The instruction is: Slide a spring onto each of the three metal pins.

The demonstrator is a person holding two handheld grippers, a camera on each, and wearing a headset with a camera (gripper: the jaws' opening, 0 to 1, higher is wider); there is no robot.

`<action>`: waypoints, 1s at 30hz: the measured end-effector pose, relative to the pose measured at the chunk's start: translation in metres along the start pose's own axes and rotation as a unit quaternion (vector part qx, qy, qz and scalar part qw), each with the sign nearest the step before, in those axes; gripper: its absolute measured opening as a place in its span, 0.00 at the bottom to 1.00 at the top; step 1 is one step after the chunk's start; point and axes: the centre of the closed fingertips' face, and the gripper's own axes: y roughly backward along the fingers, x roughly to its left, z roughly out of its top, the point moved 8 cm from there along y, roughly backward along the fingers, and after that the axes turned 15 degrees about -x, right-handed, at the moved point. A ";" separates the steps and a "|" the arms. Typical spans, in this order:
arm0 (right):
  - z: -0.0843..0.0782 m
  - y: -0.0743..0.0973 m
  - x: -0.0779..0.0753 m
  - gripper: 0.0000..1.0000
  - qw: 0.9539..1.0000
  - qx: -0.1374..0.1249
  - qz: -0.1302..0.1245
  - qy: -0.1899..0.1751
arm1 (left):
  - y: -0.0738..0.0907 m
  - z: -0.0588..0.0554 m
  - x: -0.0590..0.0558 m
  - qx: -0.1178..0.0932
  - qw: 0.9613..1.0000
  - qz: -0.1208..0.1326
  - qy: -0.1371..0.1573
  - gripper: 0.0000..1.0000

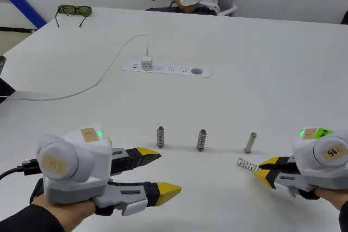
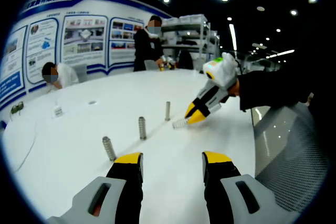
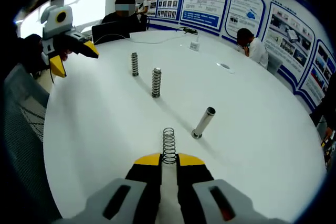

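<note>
Shiny metal pin [image 1: 250, 142], matt table [image 1: 261, 63]

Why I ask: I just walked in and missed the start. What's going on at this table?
A person is working at a white table with a handheld gripper in each hand. The right gripper is shut on one end of a loose spring, close to the one bare pin. The other two pins already carry theirs. The left gripper is open and holds nothing, off to the side of the row.
</note>
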 end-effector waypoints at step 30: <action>0.051 -0.005 0.042 0.11 0.993 -0.038 0.107 0.026 | -0.016 0.004 -0.002 0.012 0.999 -0.034 -0.026 0.43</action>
